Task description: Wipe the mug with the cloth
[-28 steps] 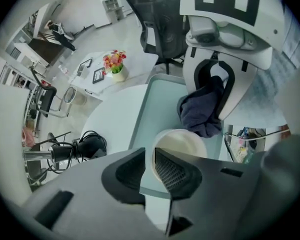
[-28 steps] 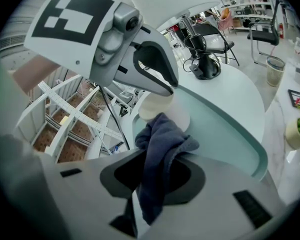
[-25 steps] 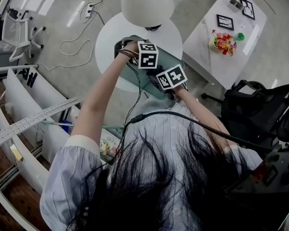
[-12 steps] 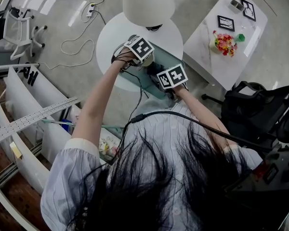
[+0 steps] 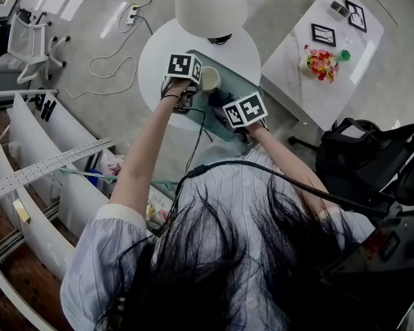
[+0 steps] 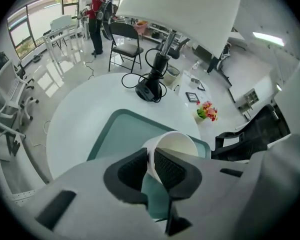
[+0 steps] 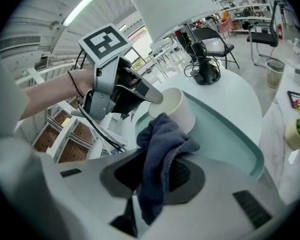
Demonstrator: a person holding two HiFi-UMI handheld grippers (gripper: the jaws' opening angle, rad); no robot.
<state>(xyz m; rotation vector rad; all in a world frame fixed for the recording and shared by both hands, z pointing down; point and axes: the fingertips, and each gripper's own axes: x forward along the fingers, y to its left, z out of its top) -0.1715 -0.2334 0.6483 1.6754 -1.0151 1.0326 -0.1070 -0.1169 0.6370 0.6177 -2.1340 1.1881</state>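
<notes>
Both grippers are loaded: we have the left gripper [image 6: 151,166] clamped on the mug [image 6: 176,143] wall at the rim, one jaw inside and one outside. The right gripper [image 7: 157,176] pinches the dark blue cloth [image 7: 162,146], with a bunch sticking out front and a tail hanging below. Mug is off the surface, tilted, over the teal tray [image 6: 115,131] on the round white table [image 6: 75,119]. Cloth bunch touches the mug's outer wall just under the rim, so we judge wiping is in hand. Risks from here: rim pinch is a thin one-sided hold, so a hard sideways push from the cloth could pivot the mug in the jaws or slide it out onto the tray. Cloth is only held mid-fold, so drag on the wall could pull it free. Right jaw tips sit close behind the bunch; pressing too deep could knock hard plastic into the mug. Light strokes, pushing toward the left jaws, not across them.
</notes>
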